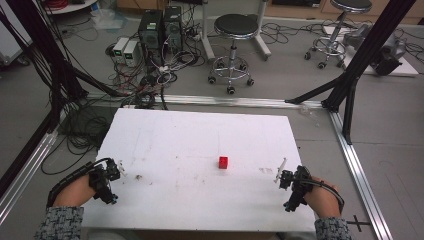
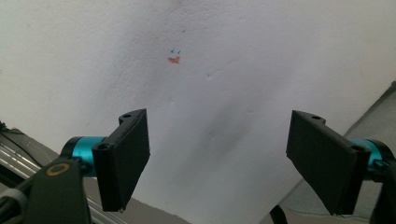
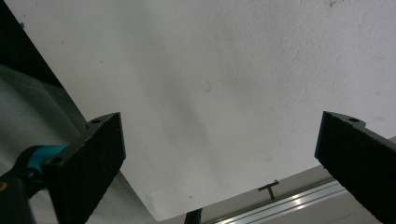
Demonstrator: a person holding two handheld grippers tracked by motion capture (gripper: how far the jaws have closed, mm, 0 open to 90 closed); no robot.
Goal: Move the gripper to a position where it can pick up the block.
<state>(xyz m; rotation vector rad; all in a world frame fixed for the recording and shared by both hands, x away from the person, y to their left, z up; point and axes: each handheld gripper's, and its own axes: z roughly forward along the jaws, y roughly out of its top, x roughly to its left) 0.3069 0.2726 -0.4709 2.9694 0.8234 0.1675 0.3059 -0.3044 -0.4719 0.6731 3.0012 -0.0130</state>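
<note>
Unlabelled, seemingly, small red cube (image 1: 223, 162)

Pretty clearly a robotics or research lab, not anyone's home. The white worktop (image 1: 200, 145) sits on a bare grey floor (image 1: 280, 80) inside a rig of black metal struts (image 1: 367, 42) and aluminium rails (image 1: 357, 165) that run along its far edge and right side. Past the far-left corner there's a couple of desktop computer towers (image 1: 160, 30) standing right on the floor, with a big tangle of cables (image 1: 150, 80) spilling around them. Two round rolling stools (image 1: 235, 30) with chrome bases are parked behind the far edge. The worktop surface is scuffed and marked with pen.
</note>
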